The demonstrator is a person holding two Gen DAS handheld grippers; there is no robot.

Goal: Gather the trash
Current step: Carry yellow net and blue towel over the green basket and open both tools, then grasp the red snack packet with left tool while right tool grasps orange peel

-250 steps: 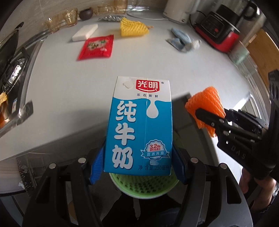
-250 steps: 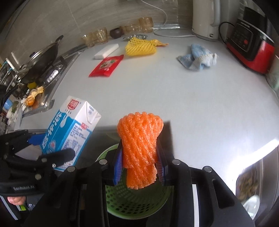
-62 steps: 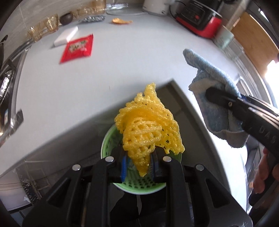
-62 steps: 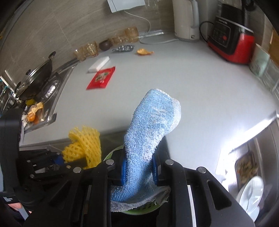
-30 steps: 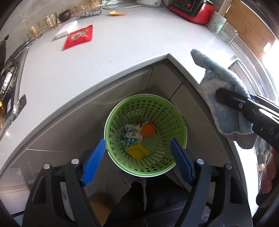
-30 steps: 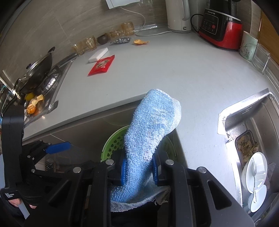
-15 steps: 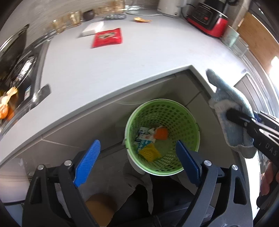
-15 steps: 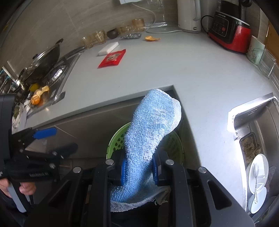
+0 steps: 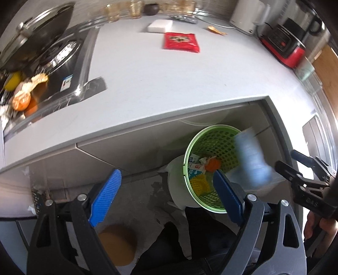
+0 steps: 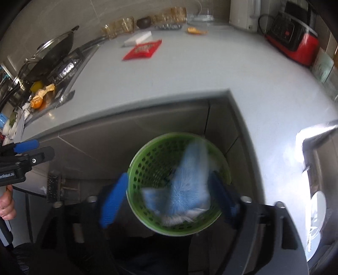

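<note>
A green basket (image 9: 187, 152) stands on the floor below the counter edge, holding a milk carton (image 9: 193, 168), an orange foam net (image 9: 213, 165) and a yellow foam net (image 9: 199, 183). A blue cloth (image 10: 186, 184), blurred, falls loose into the basket (image 10: 135, 165). Directly above it is my right gripper (image 10: 168, 198); its jaws are opening and the pads stand clear of the cloth. My left gripper (image 9: 165, 196) is open and empty, left of the basket. On the counter lie a red packet (image 9: 181, 41), a white block (image 9: 159, 26) and an orange peel (image 9: 216, 30).
A stove with a lidded pan (image 9: 42, 48) and fruit peels (image 9: 23, 97) sits at the counter's left. A kettle (image 9: 247, 19) and a red appliance (image 9: 283, 48) stand at the back right. A sink (image 10: 316, 169) lies right of the basket. A person's hand (image 10: 6, 205) holds the left gripper.
The right gripper has let go of the blue cloth, which now drops into the basket. The left gripper has moved left, away from above the basket.
</note>
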